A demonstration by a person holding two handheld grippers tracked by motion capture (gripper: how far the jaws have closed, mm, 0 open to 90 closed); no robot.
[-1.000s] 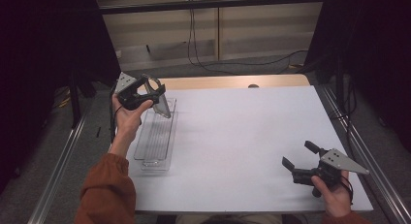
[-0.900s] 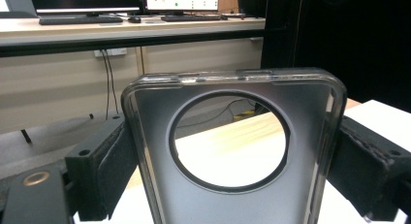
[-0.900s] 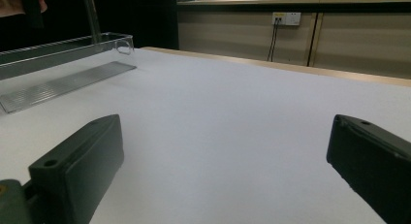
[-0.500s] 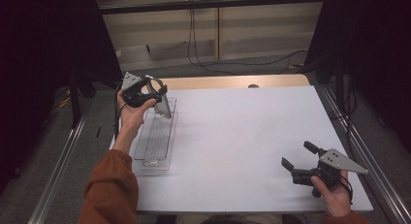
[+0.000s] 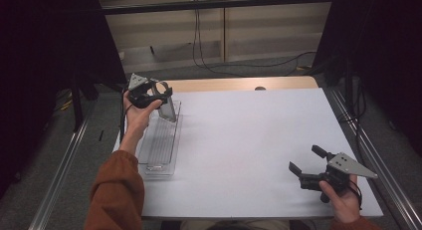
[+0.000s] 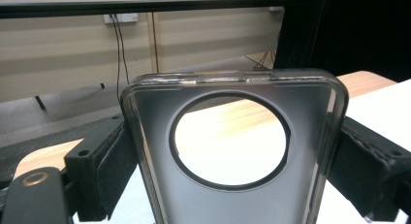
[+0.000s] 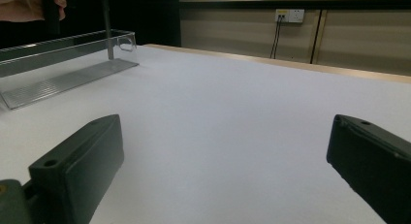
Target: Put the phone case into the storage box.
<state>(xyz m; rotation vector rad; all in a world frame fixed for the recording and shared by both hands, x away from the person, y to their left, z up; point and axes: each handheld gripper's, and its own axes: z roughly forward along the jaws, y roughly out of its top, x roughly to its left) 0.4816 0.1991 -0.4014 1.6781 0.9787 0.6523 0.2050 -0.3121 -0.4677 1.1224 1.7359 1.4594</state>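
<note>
Clear phone case [image 6: 232,151], smoky-transparent, with one large round camera cutout near its top edge: clamped between the two jaws of the left claw [image 6: 231,161], pads pressing on its two long sides. In the left claw's own view the case stands straight ahead of the jaws, its rounded top edge farthest from them, wood-coloured counter edge visible through the cutout. From the high view the case [image 5: 168,109] hangs down and forward from the left claw [image 5: 160,98], tilted, its lower end over the far end of a clear plastic tray [image 5: 160,143]; whether it touches the tray I cannot tell.

Tray: long, narrow, ribbed floor, low transparent walls, lying on the counter just below the left claw and running back toward the person. The left hand [image 5: 137,113] grips the claw from beneath; rust-orange sleeve [image 5: 117,190] behind it. Seen from the right claw's view, the tray [image 7: 63,64] sits well off to the left of those jaws.

Right claw [image 5: 308,166]: jaws spread wide, nothing between them, held low over the white counter [image 5: 249,140] at the near right corner, well apart from tray and case. Right hand [image 5: 341,197] wraps its handle; grey three-cornered plate on top. In its own view the right claw [image 7: 223,161] has bare white counter between the jaws.

Beyond the counter: a wall socket [image 7: 288,14] with cables [image 5: 199,41] hanging from it.
</note>
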